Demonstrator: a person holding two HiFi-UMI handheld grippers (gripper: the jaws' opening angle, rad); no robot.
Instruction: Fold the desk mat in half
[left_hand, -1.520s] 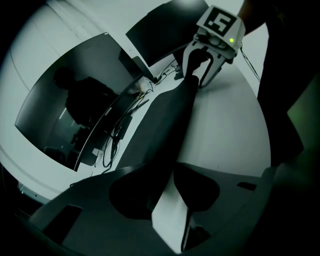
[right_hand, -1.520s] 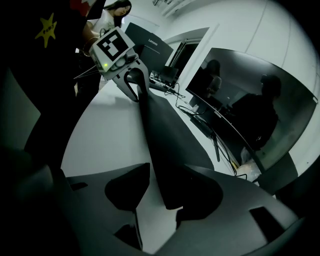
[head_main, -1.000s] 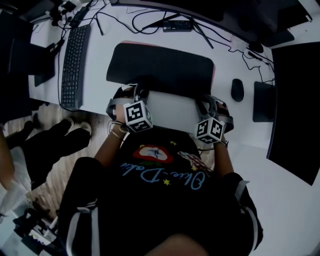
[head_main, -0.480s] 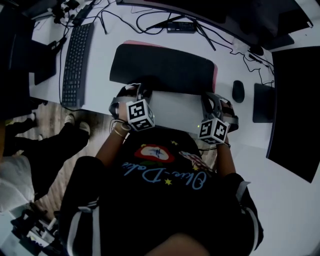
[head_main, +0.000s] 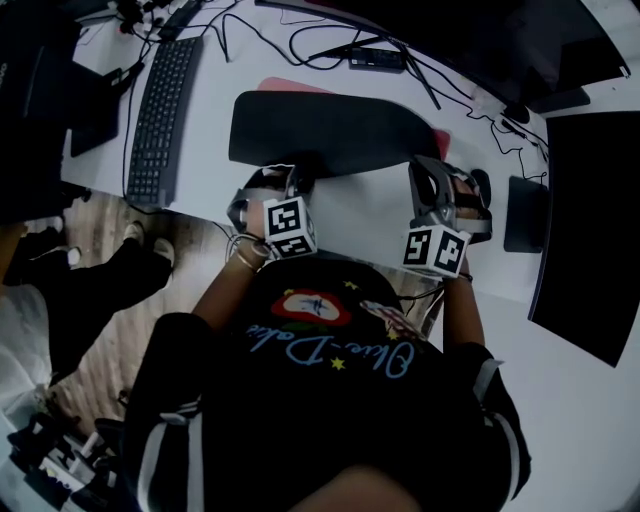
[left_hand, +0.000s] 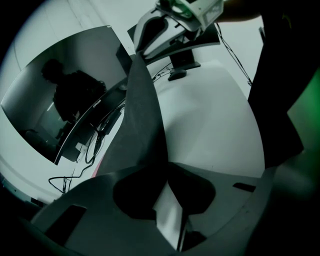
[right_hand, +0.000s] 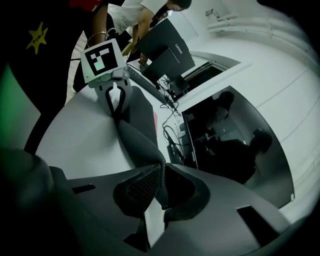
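Observation:
The dark desk mat (head_main: 330, 132) lies across the white desk (head_main: 360, 215), and its pink underside (head_main: 283, 86) shows at the far edge. My left gripper (head_main: 287, 174) holds the mat's near left corner and my right gripper (head_main: 428, 168) the near right corner. Both sets of jaws have just been closing, with the mat's edge between them. In the left gripper view the mat (left_hand: 142, 115) runs from my pinching gripper (left_hand: 165, 172) up to the right gripper (left_hand: 170, 22). In the right gripper view the mat (right_hand: 132, 127), pinched by that gripper (right_hand: 161, 172), curves away to the left gripper (right_hand: 112, 75).
A black keyboard (head_main: 160, 105) lies left of the mat. A mouse (head_main: 482, 186) and a dark pad (head_main: 522, 215) sit right of it. Cables (head_main: 330, 40) and a curved monitor (left_hand: 75, 120) stand behind. Someone's legs (head_main: 100, 285) are at the desk's left end.
The right gripper has risen and moved toward the far side, lifting the mat's near right corner off the desk. The left gripper has stayed put. More bare desk shows in front.

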